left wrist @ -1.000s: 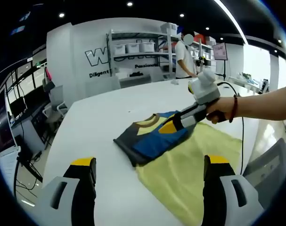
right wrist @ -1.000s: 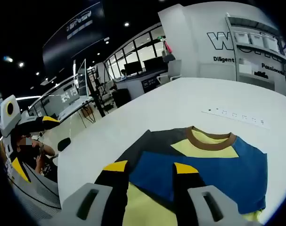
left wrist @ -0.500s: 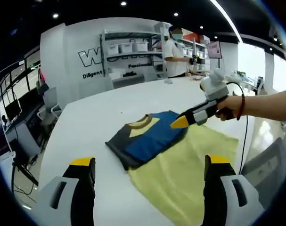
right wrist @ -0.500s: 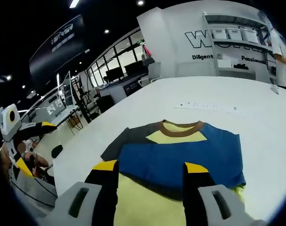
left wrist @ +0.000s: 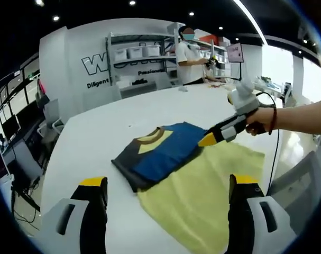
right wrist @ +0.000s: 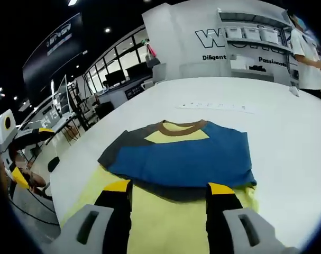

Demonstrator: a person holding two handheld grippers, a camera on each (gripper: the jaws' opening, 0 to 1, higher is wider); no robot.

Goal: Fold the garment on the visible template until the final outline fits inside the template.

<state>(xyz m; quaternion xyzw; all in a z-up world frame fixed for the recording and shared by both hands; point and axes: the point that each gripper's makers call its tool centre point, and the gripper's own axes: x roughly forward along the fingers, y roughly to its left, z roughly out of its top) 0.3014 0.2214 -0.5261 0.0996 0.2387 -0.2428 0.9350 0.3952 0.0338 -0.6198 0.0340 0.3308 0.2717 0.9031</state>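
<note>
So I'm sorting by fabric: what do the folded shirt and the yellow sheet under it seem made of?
The folded shirt looks like soft matte knit, probably cotton jersey, with a ribbed brown collar. The yellow sheet looks like thin matte cloth lying limp; the weave is unclear.

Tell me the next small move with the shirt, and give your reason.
Probably lower the right gripper and slide the folded shirt further onto the yellow template. The shirt lies folded but straddles the template's far edge, partly on the white table. Both grippers are open and hold nothing, with the left gripper hovering off the cloth.
</note>
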